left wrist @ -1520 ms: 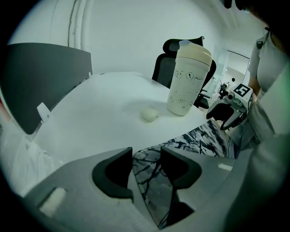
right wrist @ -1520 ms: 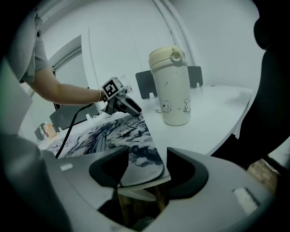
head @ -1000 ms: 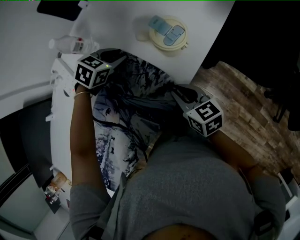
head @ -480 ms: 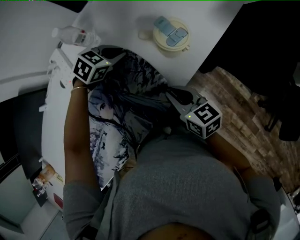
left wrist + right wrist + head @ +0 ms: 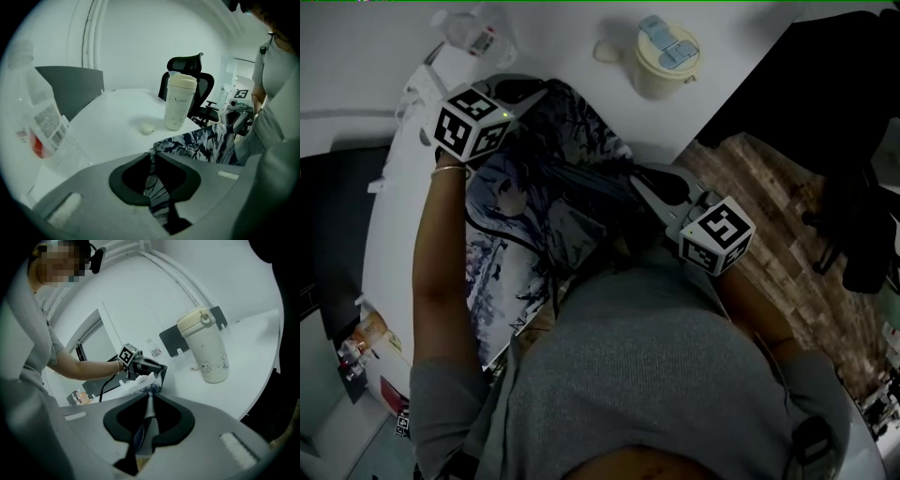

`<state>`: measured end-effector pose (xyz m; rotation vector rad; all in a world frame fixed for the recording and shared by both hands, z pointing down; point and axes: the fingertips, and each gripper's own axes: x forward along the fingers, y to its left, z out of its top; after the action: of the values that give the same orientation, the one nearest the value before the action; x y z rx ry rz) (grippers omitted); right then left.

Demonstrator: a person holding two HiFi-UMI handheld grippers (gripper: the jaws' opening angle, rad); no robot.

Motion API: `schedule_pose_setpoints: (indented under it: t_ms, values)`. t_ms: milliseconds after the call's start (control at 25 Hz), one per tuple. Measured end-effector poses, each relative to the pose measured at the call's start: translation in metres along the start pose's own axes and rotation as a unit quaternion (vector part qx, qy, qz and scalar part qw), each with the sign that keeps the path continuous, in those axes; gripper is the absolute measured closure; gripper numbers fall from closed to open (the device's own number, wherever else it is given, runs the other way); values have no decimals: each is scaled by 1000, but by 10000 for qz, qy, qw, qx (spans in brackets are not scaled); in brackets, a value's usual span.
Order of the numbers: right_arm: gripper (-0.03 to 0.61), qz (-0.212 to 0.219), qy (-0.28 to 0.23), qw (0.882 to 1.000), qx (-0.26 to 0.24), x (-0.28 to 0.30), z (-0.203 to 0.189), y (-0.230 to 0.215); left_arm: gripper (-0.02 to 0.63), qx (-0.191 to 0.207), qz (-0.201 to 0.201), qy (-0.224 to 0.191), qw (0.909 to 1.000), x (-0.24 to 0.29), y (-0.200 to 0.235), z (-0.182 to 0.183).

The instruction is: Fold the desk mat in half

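The desk mat (image 5: 534, 220), printed with a dark blue and white drawing, lies on the white table (image 5: 553, 37) in front of the person. My left gripper (image 5: 528, 92) is at the mat's far left corner. Its jaws are closing, and the mat's patterned edge (image 5: 157, 187) is pinched between them. My right gripper (image 5: 645, 180) is at the far right corner. Its jaws are also closing, with the mat's thin edge (image 5: 147, 411) squeezed between them. From the left gripper (image 5: 152, 157) the lifted mat (image 5: 206, 143) stretches across to the right gripper (image 5: 236, 117). In the right gripper view the left gripper (image 5: 157, 367) shows beyond the right gripper (image 5: 149, 399).
A cream tumbler (image 5: 666, 58) stands on the table just past the mat, with a small white object (image 5: 607, 50) beside it. A plastic bottle (image 5: 473, 28) lies next to the left gripper. Wooden floor (image 5: 787, 216) and a dark office chair (image 5: 187, 70) are to the right.
The mat's far edge has risen off the table and bulges between the two grippers. Both grippers stay at its far corners. The head view has shifted a little.
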<state>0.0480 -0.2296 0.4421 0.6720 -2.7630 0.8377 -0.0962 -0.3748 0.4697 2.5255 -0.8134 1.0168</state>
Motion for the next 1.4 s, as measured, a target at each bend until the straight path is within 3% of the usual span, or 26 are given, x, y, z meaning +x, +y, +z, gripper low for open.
schedule_pose_setpoints:
  t_ms: [320, 760, 880, 1400]
  values:
    - [543, 652, -125, 9975, -241, 11, 4, 69, 563, -90, 653, -489, 9966, -61, -9, -20]
    - [543, 1621, 64, 9856, -476, 32, -7, 159, 565, -289, 1439, -681, 9868, -139, -24, -82]
    - [543, 1869, 237, 9792, -750, 39, -17, 179, 565, -328, 1623, -697, 9837, -156, -27, -100]
    - [543, 2319, 579, 9656, -1020, 56, -48, 240, 565, -404, 2108, -629, 9747, -206, -42, -166]
